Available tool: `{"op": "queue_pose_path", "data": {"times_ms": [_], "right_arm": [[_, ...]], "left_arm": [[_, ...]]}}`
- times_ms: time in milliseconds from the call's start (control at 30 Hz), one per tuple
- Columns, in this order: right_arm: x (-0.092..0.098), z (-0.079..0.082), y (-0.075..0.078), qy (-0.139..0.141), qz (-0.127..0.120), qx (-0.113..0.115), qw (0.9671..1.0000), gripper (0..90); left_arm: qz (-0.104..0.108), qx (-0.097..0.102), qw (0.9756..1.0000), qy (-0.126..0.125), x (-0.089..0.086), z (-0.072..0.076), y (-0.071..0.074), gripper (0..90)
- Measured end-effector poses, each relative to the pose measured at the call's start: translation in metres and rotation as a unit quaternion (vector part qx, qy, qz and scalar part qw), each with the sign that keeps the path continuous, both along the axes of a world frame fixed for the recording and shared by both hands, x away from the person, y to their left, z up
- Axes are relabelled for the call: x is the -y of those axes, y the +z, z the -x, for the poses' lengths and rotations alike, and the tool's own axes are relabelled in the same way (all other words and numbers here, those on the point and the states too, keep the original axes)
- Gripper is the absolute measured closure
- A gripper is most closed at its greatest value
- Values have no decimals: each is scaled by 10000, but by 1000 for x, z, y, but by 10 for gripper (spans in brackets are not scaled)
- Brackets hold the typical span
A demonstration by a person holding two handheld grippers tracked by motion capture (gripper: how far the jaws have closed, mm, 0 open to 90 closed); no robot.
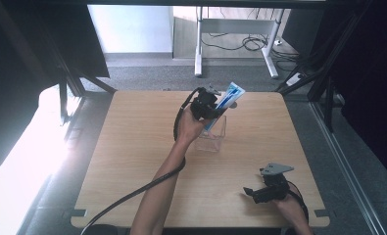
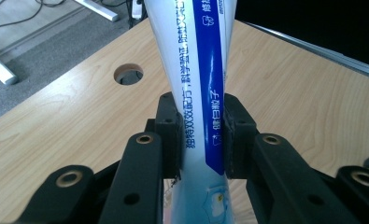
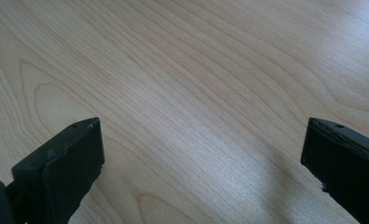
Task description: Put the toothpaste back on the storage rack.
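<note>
My left gripper (image 2: 201, 140) clamps the toothpaste tube (image 2: 198, 70), lowering it into the clear box (image 1: 211, 138); next, release. Right gripper (image 3: 203, 163) gapes.

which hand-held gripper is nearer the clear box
Left. The left hand-held gripper holds a toothpaste tube right above the clear box; the right hand-held gripper rests apart, near the table's front edge.
</note>
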State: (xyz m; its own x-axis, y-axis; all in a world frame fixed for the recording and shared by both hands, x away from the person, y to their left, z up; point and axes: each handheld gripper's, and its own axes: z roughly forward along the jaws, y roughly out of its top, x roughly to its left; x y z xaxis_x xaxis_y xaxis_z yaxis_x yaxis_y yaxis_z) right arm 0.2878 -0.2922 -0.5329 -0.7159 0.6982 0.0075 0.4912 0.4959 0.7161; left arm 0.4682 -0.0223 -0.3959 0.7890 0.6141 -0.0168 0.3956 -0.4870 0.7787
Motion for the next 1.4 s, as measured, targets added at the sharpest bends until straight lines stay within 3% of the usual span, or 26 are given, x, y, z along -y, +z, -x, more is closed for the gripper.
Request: {"op": "queue_pose_path", "data": {"times_ms": [633,967,1100,1400], "right_arm": [[2,0,1,17,-8,4,10000,0],[2,0,1,17,-1,1,10000,0],[2,0,1,8,-8,12,10000,0],[1,0,0,30,5,2,10000,0]], "left_arm": [[-81,106,9999,-59,8,-2,-24,721],[-262,138,9995,-115,10,0,-33,718],[-223,104,9996,-123,9,1,-35,716],[-366,8,9992,-174,3,4,-38,710]]}}
